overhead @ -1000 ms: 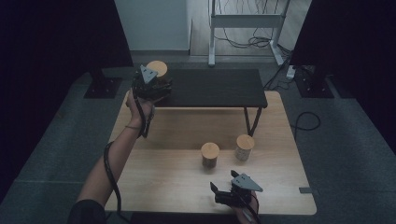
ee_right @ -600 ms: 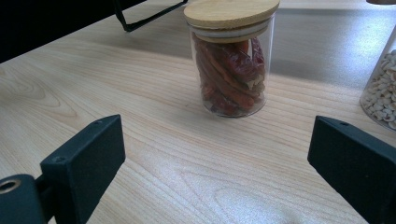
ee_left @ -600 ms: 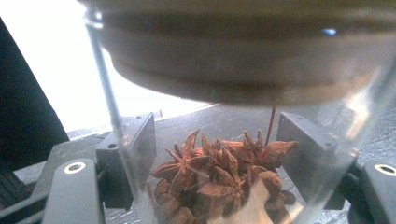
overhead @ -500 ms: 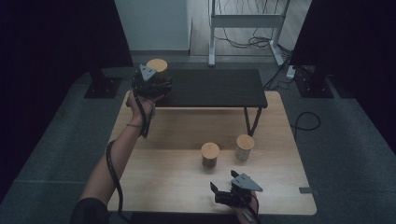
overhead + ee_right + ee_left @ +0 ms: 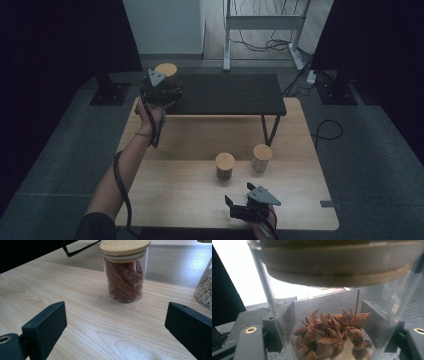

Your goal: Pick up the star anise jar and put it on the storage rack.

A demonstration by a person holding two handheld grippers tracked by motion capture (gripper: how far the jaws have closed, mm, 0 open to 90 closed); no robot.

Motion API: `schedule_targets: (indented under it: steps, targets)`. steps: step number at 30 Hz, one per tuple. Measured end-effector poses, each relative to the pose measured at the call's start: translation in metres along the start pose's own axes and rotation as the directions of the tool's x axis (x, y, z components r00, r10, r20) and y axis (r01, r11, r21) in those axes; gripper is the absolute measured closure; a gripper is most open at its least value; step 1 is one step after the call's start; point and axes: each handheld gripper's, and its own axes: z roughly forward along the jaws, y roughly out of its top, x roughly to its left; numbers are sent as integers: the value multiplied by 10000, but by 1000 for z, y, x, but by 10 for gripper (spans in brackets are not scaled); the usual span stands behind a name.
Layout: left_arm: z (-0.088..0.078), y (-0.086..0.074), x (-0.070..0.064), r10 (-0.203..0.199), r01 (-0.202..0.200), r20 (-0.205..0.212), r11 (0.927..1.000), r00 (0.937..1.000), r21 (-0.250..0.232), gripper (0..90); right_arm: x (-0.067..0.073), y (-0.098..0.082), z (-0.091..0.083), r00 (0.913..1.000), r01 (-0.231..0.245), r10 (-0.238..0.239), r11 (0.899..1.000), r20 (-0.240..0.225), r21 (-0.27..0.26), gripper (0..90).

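Found the left gripper (image 5: pixel 164 85) raised over the far left corner of the wooden worktop (image 5: pixel 190 145), at the left end of the black shelf (image 5: pixel 225 92) standing along the worktop's far edge. Clamped the star anise jar (image 5: pixel 327 335) between its two black pads, one on each side of the glass wall. Noted the jaws to have just been opening by a small amount, with the jar between them and the pads on the glass. Kept the jar upright, wooden lid on top, at the far left corner of the shelf. Could not tell whether the jar's base touched the shelf surface.

Found the right gripper (image 5: pixel 239 196) low at the near edge of the worktop, right of its middle. Left its jaws spread wide and released, with bare wood between them and nothing gripped. Aimed it toward the chilli jar (image 5: pixel 124 272), well apart from the jaw tips.

Located the chilli jar upright, lid on, right of the worktop's middle and in front of the shelf's right leg. Located the seed jar (image 5: pixel 203 292) just beside it toward the right edge, the two not touching.
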Motion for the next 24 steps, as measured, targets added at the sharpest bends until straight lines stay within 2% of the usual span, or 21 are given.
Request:
schedule_targets:
  steps: [15,17,20,24]
  targets:
    - [0,3,0,-64,63,33,9999,10000,80,249,-1,0,-1,10000,-30,30,10000,35,-55,36]
    - [0,2,0,7,-7,105,10000,9999,71,201,-1,0,-2,10000,-34,34,10000,33,-56,36]
    - [-1,2,-5,52,-52,46,10000,10000,-27,82,-1,0,-2,10000,-24,24,10000,24,-53,36]
    - [-2,3,-10,215,-216,-52,9998,9998,-46,50,-1,0,-1,10000,-18,18,10000,30,-48,36]
